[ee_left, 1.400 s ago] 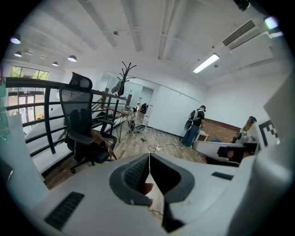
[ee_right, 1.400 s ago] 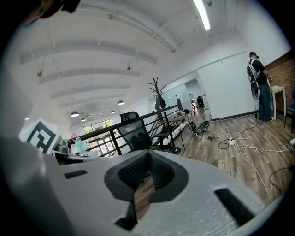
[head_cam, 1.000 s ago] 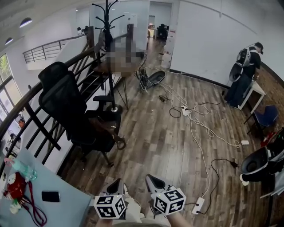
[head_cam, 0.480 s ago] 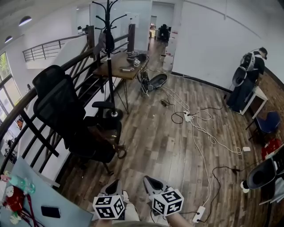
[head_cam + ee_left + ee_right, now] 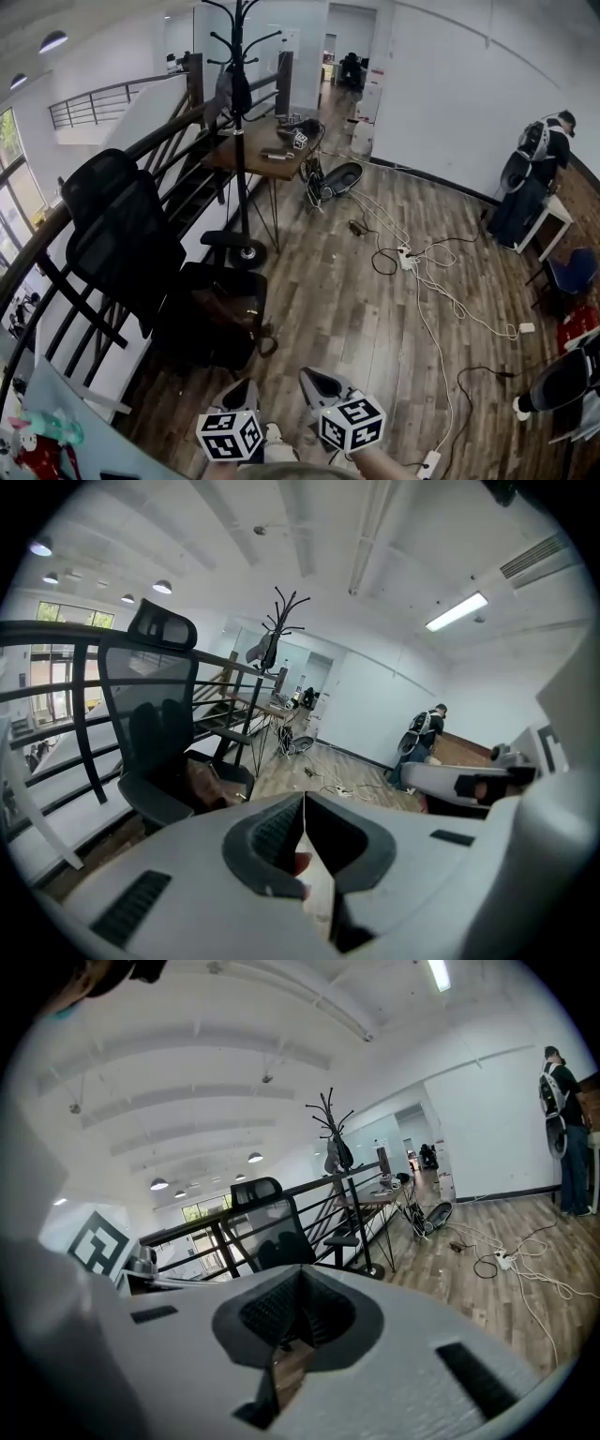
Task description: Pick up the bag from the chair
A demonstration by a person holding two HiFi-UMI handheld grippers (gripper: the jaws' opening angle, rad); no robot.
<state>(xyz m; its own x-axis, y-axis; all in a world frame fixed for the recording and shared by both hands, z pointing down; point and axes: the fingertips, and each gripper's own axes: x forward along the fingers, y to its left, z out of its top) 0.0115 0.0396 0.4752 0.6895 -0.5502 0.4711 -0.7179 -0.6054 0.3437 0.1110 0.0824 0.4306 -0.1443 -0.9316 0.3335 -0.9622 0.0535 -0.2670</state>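
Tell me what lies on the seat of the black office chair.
A brown bag lies on the chair seat, its strap hanging over the edge. The seat under the bag is covered.

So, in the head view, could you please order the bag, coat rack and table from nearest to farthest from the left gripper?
1. Bag, on the chair ahead of the left gripper.
2. Coat rack, beyond the chair.
3. Table, farthest back.
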